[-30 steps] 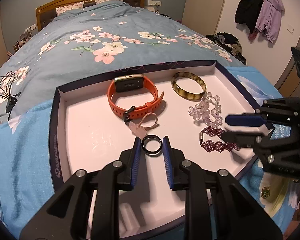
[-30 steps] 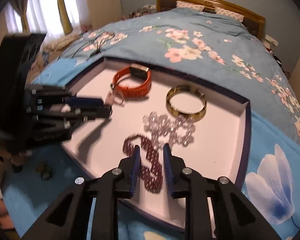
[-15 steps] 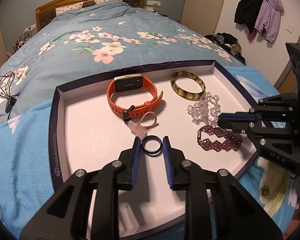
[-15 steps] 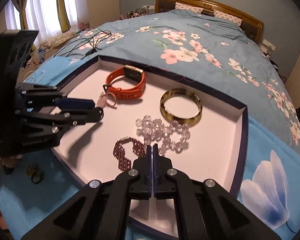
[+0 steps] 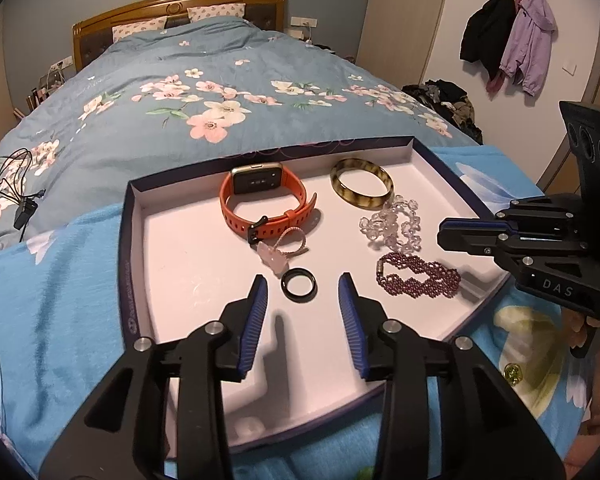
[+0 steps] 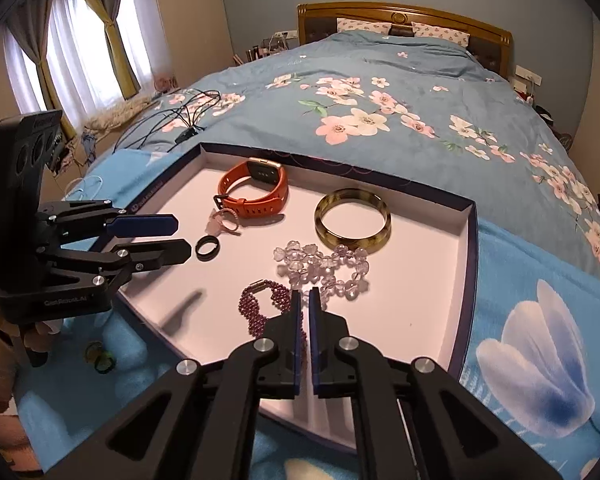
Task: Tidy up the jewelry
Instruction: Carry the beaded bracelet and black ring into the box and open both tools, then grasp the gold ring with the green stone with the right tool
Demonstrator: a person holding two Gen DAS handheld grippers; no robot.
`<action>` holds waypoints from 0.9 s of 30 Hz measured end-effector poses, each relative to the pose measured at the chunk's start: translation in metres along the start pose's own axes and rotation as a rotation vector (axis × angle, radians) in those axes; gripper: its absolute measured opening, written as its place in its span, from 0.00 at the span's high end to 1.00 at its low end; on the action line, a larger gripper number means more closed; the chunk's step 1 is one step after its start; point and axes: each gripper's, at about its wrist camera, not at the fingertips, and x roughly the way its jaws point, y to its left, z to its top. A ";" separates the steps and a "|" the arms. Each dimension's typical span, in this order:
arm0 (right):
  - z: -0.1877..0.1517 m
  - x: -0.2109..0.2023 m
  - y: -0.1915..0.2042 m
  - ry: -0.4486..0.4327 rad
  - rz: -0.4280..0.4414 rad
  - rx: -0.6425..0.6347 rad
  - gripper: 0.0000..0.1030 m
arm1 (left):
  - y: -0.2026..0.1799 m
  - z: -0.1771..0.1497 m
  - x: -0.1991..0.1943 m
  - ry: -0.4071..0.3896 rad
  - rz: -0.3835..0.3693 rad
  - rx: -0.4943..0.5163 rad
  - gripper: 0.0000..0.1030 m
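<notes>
Purple bead bracelet (image 6: 266, 312) partly hidden behind nearly closed, empty right gripper (image 6: 305, 300), long side running 9 to 3, black ring (image 5: 299, 280) flat in tray (image 5: 124, 240), just past wide-apart left gripper (image 5: 302, 286).

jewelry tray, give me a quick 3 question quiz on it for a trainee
1. True or false: the black ring lies flat on the tray, free of the left gripper.
2. Which piece lies nearest the right gripper? A orange watch B garnet bead bracelet C amber bangle
3. Fill in: the clear crystal bracelet touches the ____ bangle.

Key: 1 true. 2 B. 3 amber.
</notes>
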 end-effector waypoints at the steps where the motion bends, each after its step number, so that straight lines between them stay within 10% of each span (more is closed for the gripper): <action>1: -0.001 -0.002 0.000 -0.004 0.004 0.001 0.95 | -0.002 -0.001 -0.003 -0.007 0.003 0.004 0.60; 27: -0.019 -0.054 0.007 -0.133 0.055 0.055 0.75 | -0.018 -0.032 -0.086 -0.176 0.126 0.006 0.16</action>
